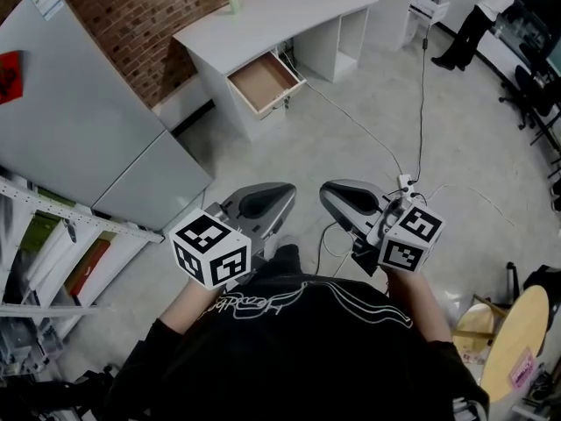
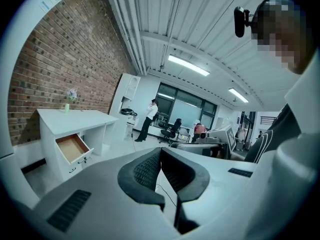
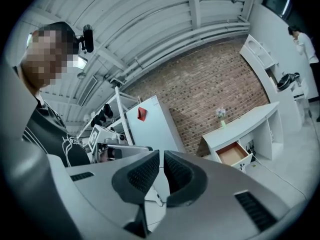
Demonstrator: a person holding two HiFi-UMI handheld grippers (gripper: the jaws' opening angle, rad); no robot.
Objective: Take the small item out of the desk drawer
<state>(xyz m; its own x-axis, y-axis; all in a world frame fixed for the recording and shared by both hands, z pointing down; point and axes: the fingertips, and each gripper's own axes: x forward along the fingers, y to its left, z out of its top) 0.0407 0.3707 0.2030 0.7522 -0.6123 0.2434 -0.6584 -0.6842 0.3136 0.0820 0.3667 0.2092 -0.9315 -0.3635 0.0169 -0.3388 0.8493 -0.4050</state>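
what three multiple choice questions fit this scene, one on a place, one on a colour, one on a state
1. Relative to the desk, the vase stands:
A) under it
B) on top of it
C) in front of it

2. The desk is:
A) black
B) green
C) white

3. The drawer is:
A) pulled open
B) pushed shut
C) taken right out

Answers:
1 B, the vase sits on the desk top by the brick wall.
2 C, its top and sides are white.
3 A, the drawer juts out and shows its brown inside.
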